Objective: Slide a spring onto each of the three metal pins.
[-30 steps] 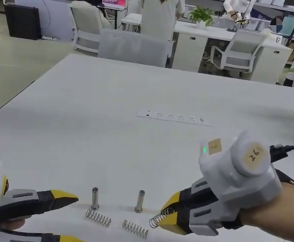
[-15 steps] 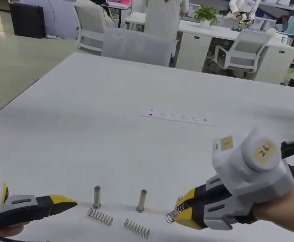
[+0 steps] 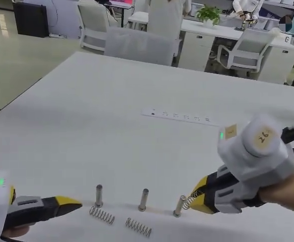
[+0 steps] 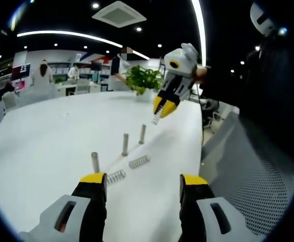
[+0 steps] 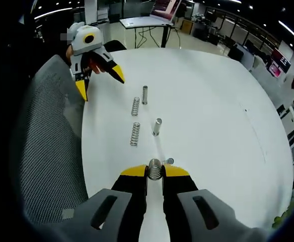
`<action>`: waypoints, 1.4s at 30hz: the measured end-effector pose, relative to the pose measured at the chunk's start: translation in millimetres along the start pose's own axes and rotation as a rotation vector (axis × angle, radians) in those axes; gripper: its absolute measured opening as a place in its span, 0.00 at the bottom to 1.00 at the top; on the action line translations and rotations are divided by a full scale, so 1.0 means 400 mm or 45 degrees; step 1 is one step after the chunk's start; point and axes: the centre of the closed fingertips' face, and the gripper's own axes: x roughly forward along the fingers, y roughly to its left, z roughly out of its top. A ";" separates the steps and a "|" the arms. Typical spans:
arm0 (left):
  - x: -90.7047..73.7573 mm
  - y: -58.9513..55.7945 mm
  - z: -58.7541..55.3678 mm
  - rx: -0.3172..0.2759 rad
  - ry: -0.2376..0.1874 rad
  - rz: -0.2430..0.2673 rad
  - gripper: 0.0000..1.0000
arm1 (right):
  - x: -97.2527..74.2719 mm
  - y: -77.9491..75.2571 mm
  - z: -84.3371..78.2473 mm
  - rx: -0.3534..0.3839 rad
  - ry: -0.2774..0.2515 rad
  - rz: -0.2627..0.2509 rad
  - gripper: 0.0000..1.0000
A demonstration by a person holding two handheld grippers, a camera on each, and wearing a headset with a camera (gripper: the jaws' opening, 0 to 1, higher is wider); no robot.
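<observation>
Three short metal pins stand in a row near the table's front edge: left pin [image 3: 98,195], middle pin [image 3: 144,199], right pin [image 3: 179,206]. None of them carries a spring. My right gripper [image 5: 155,174] is shut on a spring [image 5: 155,169], held tilted with its free end just beside the right pin's top [image 3: 191,198]. Two more springs [image 3: 101,215] [image 3: 138,227] lie flat in front of the pins. My left gripper [image 4: 143,181] stands open and empty left of the row, one yellow-tipped finger [image 3: 66,204] pointing toward the left pin.
A white power strip [image 3: 179,116] lies flat at mid-table. Grey mesh chairs [image 3: 137,46] and office desks stand beyond the far edge. A mesh seat [image 5: 51,151] sits close under the near table edge.
My right gripper has lifted and drawn back to the right with the spring, uncovering the right pin. The left gripper has stayed about where it was.
</observation>
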 end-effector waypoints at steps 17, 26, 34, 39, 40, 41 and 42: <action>0.005 -0.008 -0.008 0.010 0.015 -0.005 0.53 | 0.030 -0.054 -0.010 -0.048 0.119 -0.021 0.08; 0.005 -0.008 -0.007 0.008 0.016 -0.003 0.53 | 0.043 -0.060 -0.011 -0.052 0.142 0.004 0.08; 0.005 -0.005 -0.007 0.008 0.019 0.001 0.53 | 0.063 -0.062 -0.016 -0.055 0.167 0.028 0.08; 0.004 -0.005 -0.009 0.011 0.022 0.004 0.52 | 0.082 -0.062 -0.025 -0.060 0.199 0.048 0.08; 0.004 -0.005 -0.009 0.011 0.022 0.005 0.52 | 0.082 -0.064 -0.019 -0.063 0.188 0.050 0.08; 0.004 -0.005 -0.009 0.010 0.022 0.005 0.52 | 0.082 -0.065 -0.014 -0.051 0.180 0.055 0.08; 0.004 -0.004 -0.009 0.010 0.023 0.006 0.52 | 0.085 -0.065 -0.016 -0.050 0.190 0.060 0.08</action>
